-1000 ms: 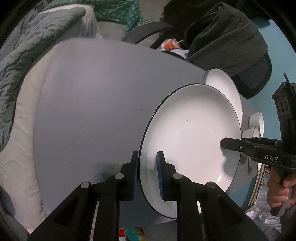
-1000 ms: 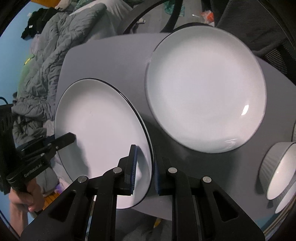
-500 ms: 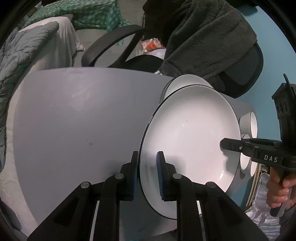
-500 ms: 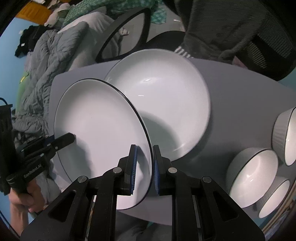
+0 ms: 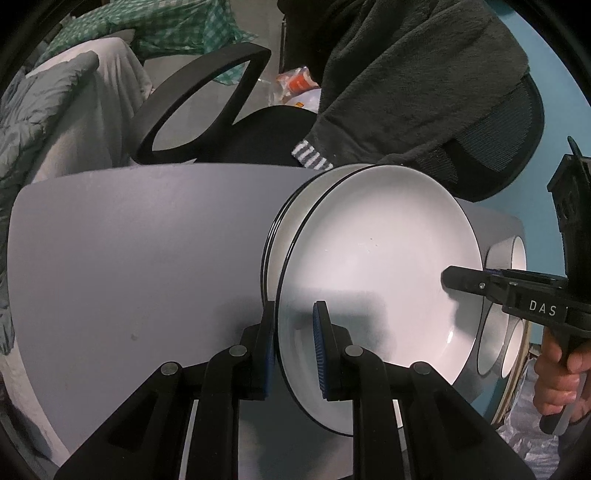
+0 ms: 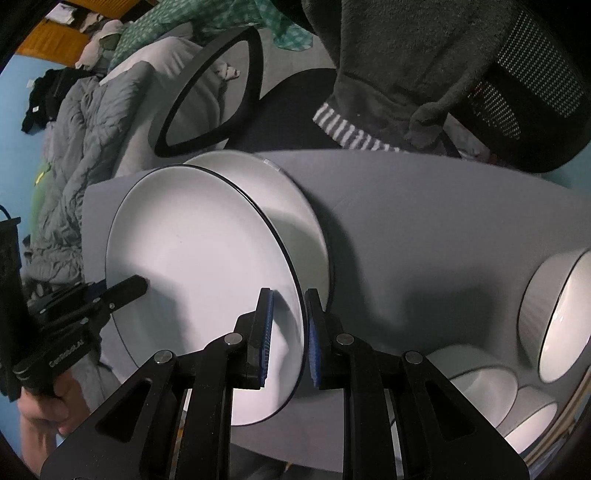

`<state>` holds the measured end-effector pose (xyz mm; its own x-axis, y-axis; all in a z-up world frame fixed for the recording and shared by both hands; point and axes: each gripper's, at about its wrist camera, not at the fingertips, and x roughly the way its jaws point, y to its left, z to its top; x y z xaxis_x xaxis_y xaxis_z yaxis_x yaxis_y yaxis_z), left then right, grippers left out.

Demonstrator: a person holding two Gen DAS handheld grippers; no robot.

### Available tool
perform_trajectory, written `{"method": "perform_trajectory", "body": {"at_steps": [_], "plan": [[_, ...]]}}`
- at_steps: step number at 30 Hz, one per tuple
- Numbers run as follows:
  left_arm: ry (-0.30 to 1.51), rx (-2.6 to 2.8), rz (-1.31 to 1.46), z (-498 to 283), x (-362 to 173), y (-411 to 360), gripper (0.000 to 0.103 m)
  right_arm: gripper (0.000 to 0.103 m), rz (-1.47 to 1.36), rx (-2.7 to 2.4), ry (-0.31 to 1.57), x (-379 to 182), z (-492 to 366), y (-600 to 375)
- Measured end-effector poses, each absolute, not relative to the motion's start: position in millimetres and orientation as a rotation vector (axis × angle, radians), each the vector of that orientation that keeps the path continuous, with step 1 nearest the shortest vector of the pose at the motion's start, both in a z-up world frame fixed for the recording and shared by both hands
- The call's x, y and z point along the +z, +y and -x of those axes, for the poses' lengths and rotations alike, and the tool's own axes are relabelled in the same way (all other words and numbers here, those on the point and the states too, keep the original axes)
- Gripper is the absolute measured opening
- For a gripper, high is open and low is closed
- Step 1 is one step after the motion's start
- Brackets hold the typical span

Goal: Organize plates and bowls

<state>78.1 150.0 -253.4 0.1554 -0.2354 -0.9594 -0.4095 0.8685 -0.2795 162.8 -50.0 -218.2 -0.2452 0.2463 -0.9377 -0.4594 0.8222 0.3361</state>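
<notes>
Two white plates with dark rims: one plate [image 6: 199,266] at centre-left of the right wrist view, and a second plate [image 6: 295,206] showing behind it toward the upper middle. Three ribbed white bowls sit at the right edge and lower right of that frame: one bowl [image 6: 561,314] tipped on its side, another bowl [image 6: 476,387] below it, and a third bowl [image 6: 532,421] lowest. Two grippers, one grey table [image 6: 424,221], and one black office chair [image 5: 221,107] in the upper frame.

White plate [image 5: 376,258] rimmed in thin black at frame centre, grey table [image 5: 140,258] beneath, green-checked cloth [image 5: 177,33] upper left, dark charcoal garment [image 5: 406,74] with striped cuff upper right.
</notes>
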Motion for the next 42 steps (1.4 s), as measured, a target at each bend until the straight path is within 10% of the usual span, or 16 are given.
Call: {"method": "perform_trajectory", "body": {"at_steps": [29, 42], "plan": [[1.526, 0.263, 0.347, -106, -260, 128, 0.020, 0.019, 0.122, 0.662, 1.802, -231, -179, -55], [1.514, 0.266, 0.335, -101, -250, 120, 0.030, 0.041, 0.249, 0.580, 1.742, -216, -179, -58]]}}
